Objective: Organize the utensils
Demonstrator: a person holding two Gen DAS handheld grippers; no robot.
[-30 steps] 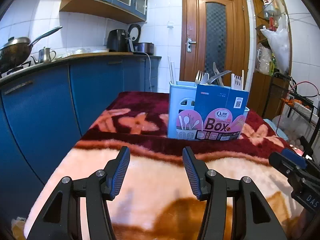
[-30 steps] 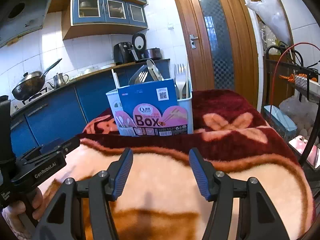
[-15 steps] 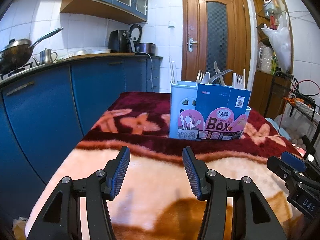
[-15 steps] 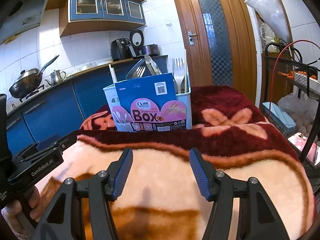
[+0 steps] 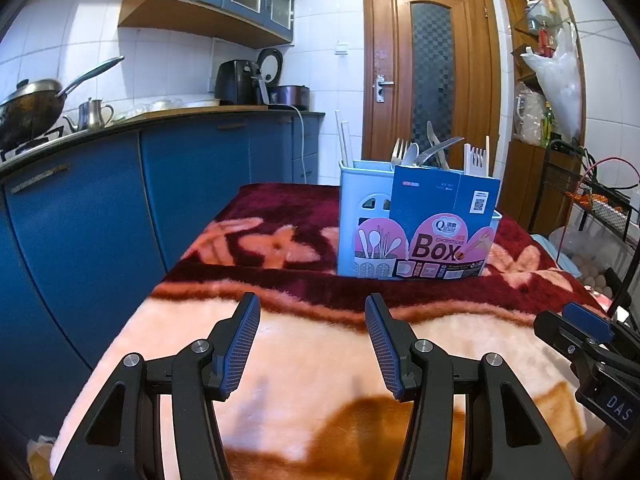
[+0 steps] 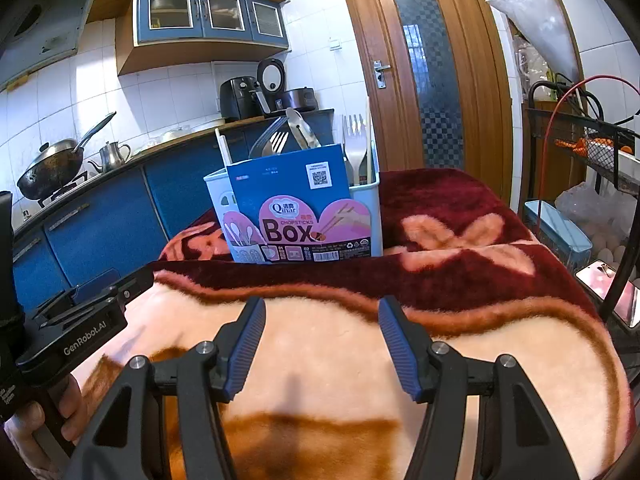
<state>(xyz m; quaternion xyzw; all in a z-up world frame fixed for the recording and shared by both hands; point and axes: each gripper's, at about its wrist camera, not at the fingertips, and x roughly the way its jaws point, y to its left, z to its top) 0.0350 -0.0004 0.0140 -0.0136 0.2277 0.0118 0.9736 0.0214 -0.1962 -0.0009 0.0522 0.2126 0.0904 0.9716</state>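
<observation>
— Standing at the far middle of the blanket (image 5: 304,364), the pale blue utensil holder (image 5: 362,220) is carrying a blue and pink "Box" card (image 5: 440,228) on its near face. Are you seeing what's inside?

— Forks (image 6: 354,140), a spoon (image 6: 298,124) and pale chopsticks (image 5: 344,144) are sticking up out of it.

— And the grippers?

— Both are hovering low over the near, peach part of the blanket, well apart from the holder. The left gripper (image 5: 312,344) is showing its jaws spread wide, nothing between them. The right gripper (image 6: 322,344) is doing the same, jaws spread and empty.

— Behind?

— Blue cabinets (image 5: 192,184) are running along the left, a wok (image 5: 30,110) is sitting on the stove, and a wooden door (image 5: 432,80) is standing far behind.
</observation>
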